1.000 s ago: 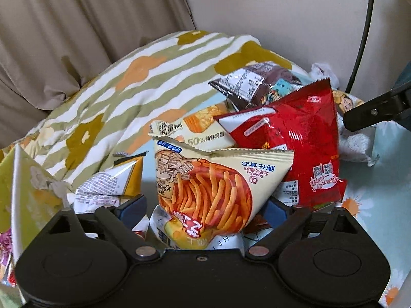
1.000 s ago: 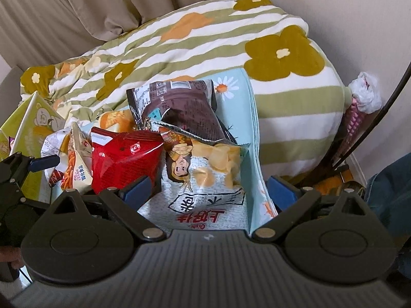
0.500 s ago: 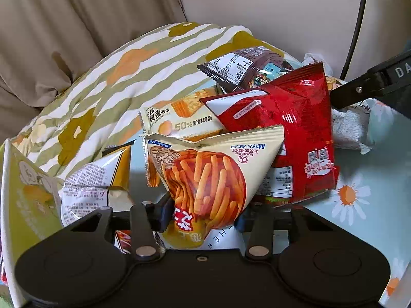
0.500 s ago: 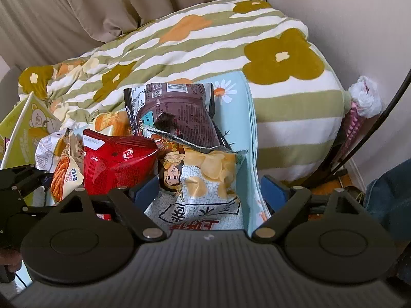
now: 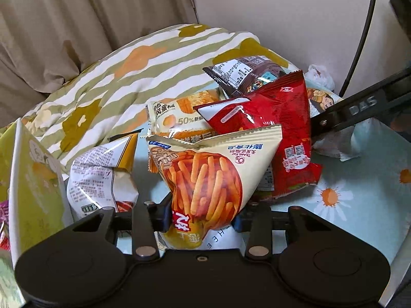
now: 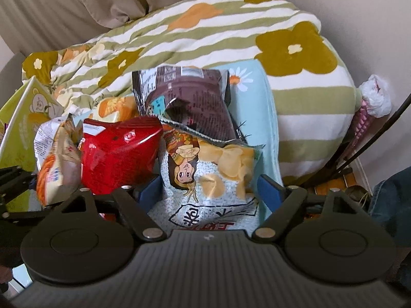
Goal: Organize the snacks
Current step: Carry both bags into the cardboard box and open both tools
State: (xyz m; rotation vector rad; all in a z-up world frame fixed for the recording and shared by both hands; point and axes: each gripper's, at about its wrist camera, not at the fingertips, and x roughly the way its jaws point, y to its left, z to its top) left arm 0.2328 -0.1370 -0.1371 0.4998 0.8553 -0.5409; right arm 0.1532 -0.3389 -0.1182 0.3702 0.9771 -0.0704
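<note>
My left gripper (image 5: pixel 201 217) is shut on a cream bag of orange fry sticks (image 5: pixel 208 177) and holds it raised over the pale blue daisy cloth (image 5: pixel 354 179). Behind it lie a red bag (image 5: pixel 280 118), an egg cake pack (image 5: pixel 179 118), a dark brown bag (image 5: pixel 246 74) and a white bag (image 5: pixel 100 174). My right gripper (image 6: pixel 208 190) is open, its blue pads either side of a white potato chip bag (image 6: pixel 213 179). The red bag (image 6: pixel 118 154) lies to its left and the brown bag (image 6: pixel 185 102) behind. The fry stick bag (image 6: pixel 56 169) shows at far left.
A striped flower duvet (image 6: pixel 205 41) is heaped behind the snacks. A green bear-print box (image 5: pixel 33 179) stands at the left, also in the right wrist view (image 6: pixel 23 128). A curtain and wall close the back. A black stand pole (image 6: pixel 372 143) and white plastic bag (image 6: pixel 375 97) are at right.
My left gripper closed on the fry stick bag and lifted it slightly. My right gripper stayed open and moved in closer around the chip bag.
</note>
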